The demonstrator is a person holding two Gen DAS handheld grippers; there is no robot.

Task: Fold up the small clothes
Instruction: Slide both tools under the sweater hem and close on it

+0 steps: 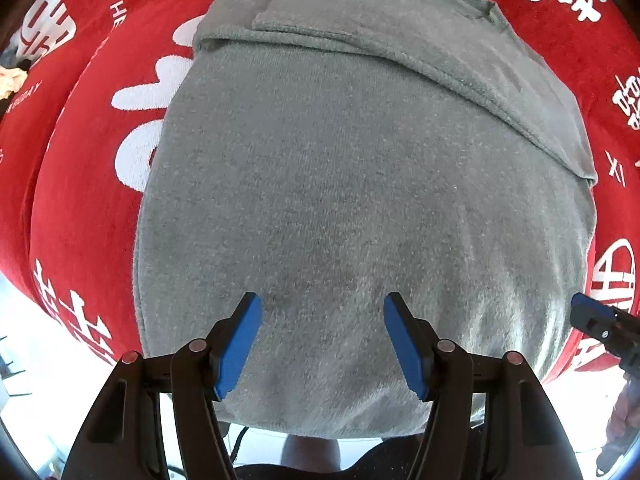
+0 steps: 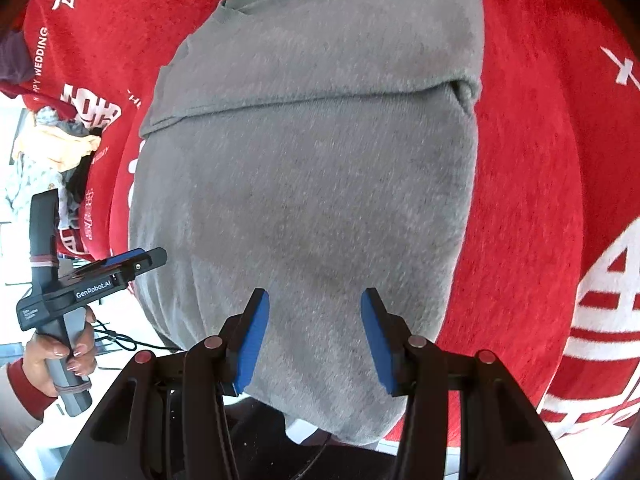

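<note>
A grey T-shirt [image 1: 360,184] lies flat on a red cloth, its sides and sleeves folded inward, collar at the far end. It also fills the right wrist view [image 2: 312,184]. My left gripper [image 1: 322,340] is open and empty above the shirt's near hem. My right gripper [image 2: 314,336] is open and empty above the hem too, further right. The right gripper's blue tip [image 1: 592,316] shows at the right edge of the left wrist view. The left gripper [image 2: 140,264] shows at the left of the right wrist view, held by a hand.
The red cloth with white lettering [image 1: 88,184] covers the table and shows again in the right wrist view [image 2: 540,160]. A pile of other clothes [image 2: 60,148] lies at the far left edge. The table's near edge runs just under the hem.
</note>
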